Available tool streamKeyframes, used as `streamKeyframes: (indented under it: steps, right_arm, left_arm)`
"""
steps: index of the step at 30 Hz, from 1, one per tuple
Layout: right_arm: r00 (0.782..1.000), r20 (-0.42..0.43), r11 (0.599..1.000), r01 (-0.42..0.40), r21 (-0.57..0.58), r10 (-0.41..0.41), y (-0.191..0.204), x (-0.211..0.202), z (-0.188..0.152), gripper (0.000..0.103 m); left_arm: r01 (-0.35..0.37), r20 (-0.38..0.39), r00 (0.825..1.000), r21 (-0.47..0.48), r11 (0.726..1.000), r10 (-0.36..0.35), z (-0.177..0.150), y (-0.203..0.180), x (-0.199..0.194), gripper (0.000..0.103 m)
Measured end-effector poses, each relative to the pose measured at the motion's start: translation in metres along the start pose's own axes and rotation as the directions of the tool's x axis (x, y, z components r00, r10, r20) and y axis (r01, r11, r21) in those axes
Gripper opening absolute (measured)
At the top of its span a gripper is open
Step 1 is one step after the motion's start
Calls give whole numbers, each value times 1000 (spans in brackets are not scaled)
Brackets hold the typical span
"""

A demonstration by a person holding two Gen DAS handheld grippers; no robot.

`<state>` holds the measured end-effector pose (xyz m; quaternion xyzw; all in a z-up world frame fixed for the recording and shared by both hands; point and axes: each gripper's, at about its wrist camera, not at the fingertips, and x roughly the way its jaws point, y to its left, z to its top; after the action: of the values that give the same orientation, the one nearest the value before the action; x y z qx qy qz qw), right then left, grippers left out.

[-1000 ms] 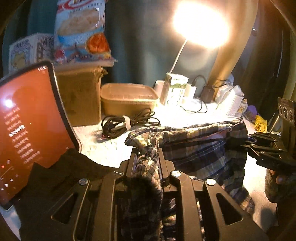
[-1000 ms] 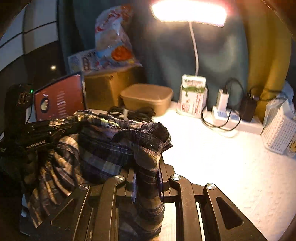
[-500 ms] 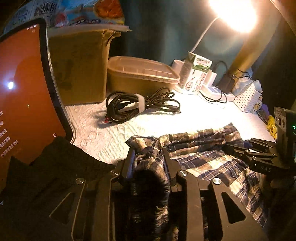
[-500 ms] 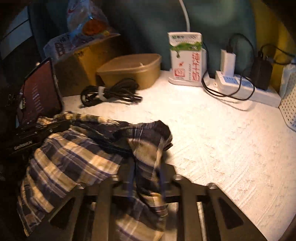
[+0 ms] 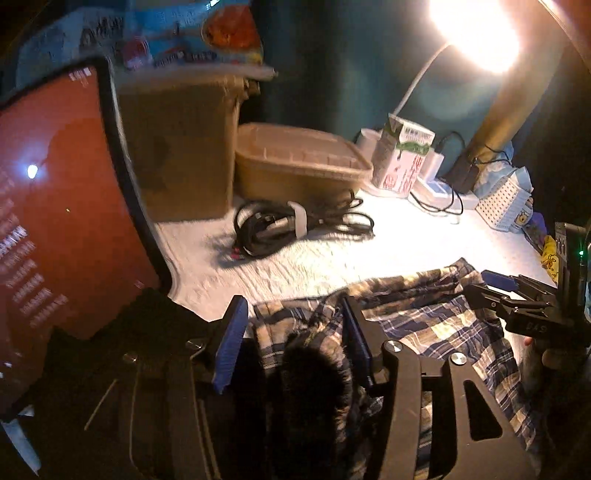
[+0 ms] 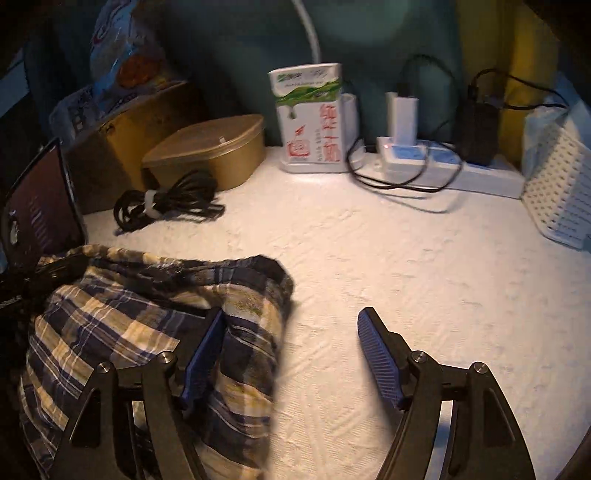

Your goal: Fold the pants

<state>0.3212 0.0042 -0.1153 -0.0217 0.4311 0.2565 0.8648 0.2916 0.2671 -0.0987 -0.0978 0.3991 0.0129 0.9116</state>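
Left gripper (image 5: pixel 291 332): fingers spread wide, with a bunched edge of the plaid pants (image 5: pixel 436 325) lying loose between them, not pinched. Right gripper (image 6: pixel 291 354): fingers likewise spread wide; its left finger rests against the pants (image 6: pixel 147 325), its right finger hangs over bare tabletop.

Task item: one pair of plaid pants, lying in a rumpled heap at the near left part of the tabletop (image 6: pixel 388 266), flat on the surface and between the two grippers.

Surface and room: the tabletop carries a white textured cover. A dark teal wall stands behind its far edge. A lit lamp (image 5: pixel 476 33) on a white curved neck glares over the far right corner; the rest of the room is dim.

Count along the far edge, left to right:
- one tablet (image 5: pixel 62 206) with a red screen, propped upright at the left edge;
- one cardboard box (image 5: pixel 177 147) with one snack bag (image 5: pixel 192 37) on top;
- one lidded tan container (image 6: pixel 210 155);
- one bundle of black cable (image 6: pixel 166 203), tied with a white band, in front of the container;
- one milk carton (image 6: pixel 310 118);
- one white power strip (image 6: pixel 443 166) bearing two plugged adapters;
- one white perforated basket (image 6: pixel 561 192) at the right edge.
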Motion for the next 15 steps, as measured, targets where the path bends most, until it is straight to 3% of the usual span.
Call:
streamKeyframes:
  steps: [7,11,15]
  right_arm:
    - [997,24,996,69,61,-70,-17,-20,-3,74]
    - [995,35,993,90,72,-93,-22,-35,-7,74]
    - [997,37,996,71,54,-73,-20,-46,-15,74]
  left_arm:
    - [-32,83,996,35,999,29,4,-8,-34,55]
    - [11,175,984,111,994,-30,0,-31,-66,55]
    - [75,147,983,208,975,-107,-11,-63,-73,55]
